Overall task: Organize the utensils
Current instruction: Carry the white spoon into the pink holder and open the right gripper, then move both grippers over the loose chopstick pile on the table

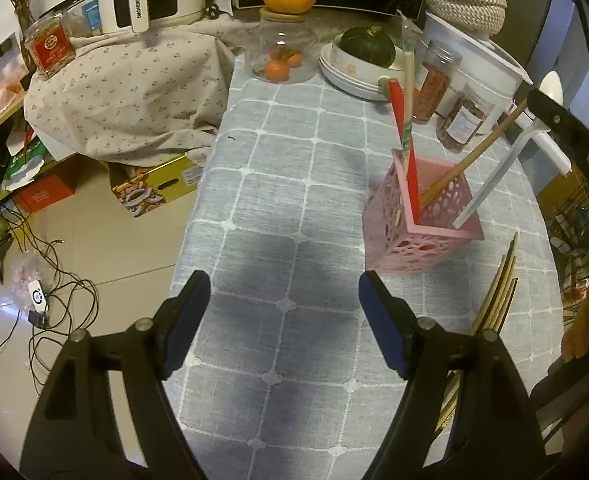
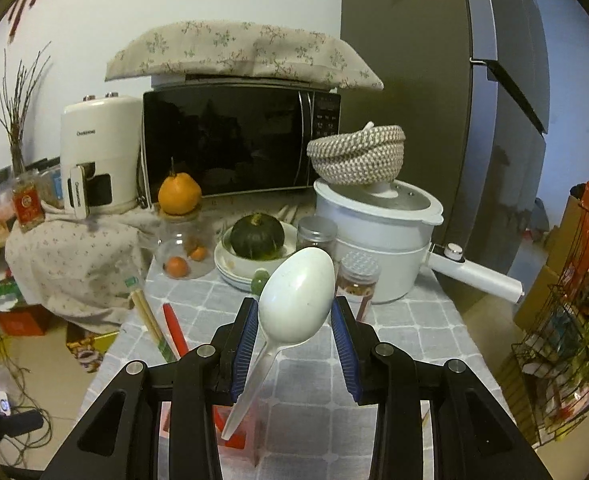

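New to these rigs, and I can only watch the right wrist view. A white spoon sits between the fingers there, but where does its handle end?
Observer: In the left wrist view, the white spoon has its handle tip down inside a pink perforated holder.
Visitor: Is anything else standing in that holder?
Observer: Yes: a red utensil, a leaning wooden stick and wrapped chopsticks.
Visitor: And the other gripper?
Observer: The left gripper hangs open and empty over the tablecloth. Loose chopsticks lie on the table beside it, nearer the holder.
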The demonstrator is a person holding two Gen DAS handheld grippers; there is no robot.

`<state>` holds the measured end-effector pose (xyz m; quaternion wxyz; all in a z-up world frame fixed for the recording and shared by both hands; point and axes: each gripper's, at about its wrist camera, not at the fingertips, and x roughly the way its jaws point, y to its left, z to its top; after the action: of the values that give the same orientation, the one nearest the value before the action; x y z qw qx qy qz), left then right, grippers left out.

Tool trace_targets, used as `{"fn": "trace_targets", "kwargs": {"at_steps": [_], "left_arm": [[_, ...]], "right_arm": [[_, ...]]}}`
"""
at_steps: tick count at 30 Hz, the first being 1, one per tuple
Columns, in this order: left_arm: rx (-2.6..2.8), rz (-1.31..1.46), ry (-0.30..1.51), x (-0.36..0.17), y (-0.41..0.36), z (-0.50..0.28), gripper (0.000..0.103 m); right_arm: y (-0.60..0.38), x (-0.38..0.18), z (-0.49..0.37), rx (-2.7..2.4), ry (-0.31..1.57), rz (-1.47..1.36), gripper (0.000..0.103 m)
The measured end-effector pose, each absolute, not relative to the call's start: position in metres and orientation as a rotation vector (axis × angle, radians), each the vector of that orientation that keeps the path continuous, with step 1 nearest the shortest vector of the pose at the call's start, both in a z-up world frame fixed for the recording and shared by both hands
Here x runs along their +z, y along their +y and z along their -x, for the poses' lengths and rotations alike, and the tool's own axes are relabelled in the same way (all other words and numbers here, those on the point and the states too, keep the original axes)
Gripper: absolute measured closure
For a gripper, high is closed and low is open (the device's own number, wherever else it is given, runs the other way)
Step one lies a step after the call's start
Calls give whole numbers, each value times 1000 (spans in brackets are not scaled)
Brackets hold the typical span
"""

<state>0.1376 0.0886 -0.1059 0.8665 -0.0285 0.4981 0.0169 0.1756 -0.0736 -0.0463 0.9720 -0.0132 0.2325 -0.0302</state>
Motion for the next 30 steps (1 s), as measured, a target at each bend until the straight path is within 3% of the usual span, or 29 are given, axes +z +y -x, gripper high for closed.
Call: {"fn": "trace_targets", "kwargs": {"at_steps": [6, 19, 25, 30], "left_arm": [[10, 58, 1041, -103, 83, -137, 26], [-66, 43, 1024, -97, 66, -127, 20], [-113, 43, 1036, -101, 56, -122, 19], [-131, 11, 1054, -108, 44, -123, 18]], "right_arm": [[-81, -43, -172, -7, 488, -21, 62], [-122, -8, -137, 56, 517, -59, 33], [-161, -21, -126, 23, 610, -70, 24], [-189, -46, -125, -25, 706, -78, 23]]}}
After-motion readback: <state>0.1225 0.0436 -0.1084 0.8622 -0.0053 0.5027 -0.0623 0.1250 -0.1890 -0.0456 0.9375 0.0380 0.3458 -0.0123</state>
